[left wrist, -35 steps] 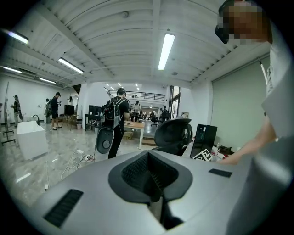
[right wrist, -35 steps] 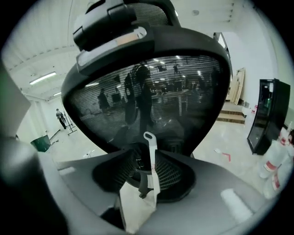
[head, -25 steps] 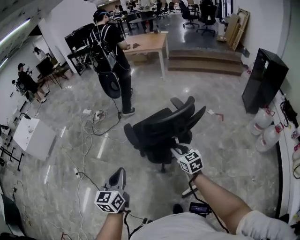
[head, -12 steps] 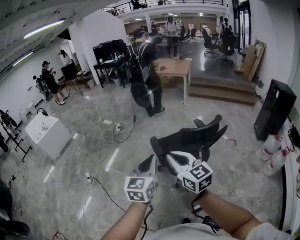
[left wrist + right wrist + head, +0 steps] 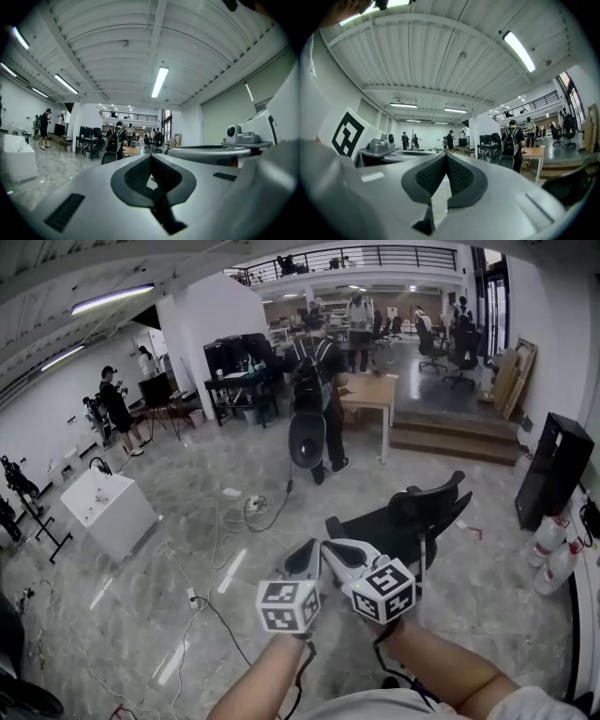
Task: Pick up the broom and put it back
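While no broom shows, I log grey left claw (image 5: 303, 556), grey right claw (image 5: 330, 548): closed, empty. Broom likely light, stiff; grasp mid-handle.

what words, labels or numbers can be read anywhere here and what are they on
No text can be read in any view.
Marker cubes: black square patterns only, no letters or numbers.
White box: marks on top too small to read.
Jugs: any label too small to read.
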Tool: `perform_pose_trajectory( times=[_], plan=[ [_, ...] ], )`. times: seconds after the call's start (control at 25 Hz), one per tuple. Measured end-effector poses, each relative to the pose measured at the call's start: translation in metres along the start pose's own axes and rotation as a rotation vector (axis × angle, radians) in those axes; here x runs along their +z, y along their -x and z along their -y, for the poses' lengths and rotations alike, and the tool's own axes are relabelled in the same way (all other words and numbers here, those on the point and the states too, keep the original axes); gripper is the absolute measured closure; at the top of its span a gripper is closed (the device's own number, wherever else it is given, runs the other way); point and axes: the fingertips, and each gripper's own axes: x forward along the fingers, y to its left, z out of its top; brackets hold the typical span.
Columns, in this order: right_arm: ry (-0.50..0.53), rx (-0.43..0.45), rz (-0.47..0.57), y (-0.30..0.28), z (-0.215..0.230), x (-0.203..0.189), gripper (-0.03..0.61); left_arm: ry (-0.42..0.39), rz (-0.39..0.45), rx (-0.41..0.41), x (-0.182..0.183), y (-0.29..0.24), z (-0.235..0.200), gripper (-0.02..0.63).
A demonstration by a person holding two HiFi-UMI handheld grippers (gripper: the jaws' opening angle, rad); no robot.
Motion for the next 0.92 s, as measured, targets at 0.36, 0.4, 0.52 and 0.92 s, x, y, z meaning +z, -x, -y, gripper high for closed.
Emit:
perform_pose_trajectory(
  times=[0.36, 0.4, 0.52, 0.92],
  plan=[
    [0.003, -0.045, 0.0, -0.013, -0.035, 0.0, 0.578, 0.001, 0.011, -0.005, -0.001, 0.038, -0.03, 0.609],
    [0.004, -0.05, -0.002, -0.013, -0.034, 0.0, 0.578, 0.008, 0.009, -0.009, -0.001, 0.038, -0.031, 0.609],
    [0.019, -0.068, -0.009, -0.02, -0.041, -0.005, 0.577, 0.016, 0.009, -0.022, -0.006, 0.045, -0.04, 0.609],
    [0.017, -0.087, -0.036, -0.022, -0.022, -0.01, 0.578, 0.022, 0.005, -0.03, -0.009, 0.03, -0.038, 0.609]
  ],
)
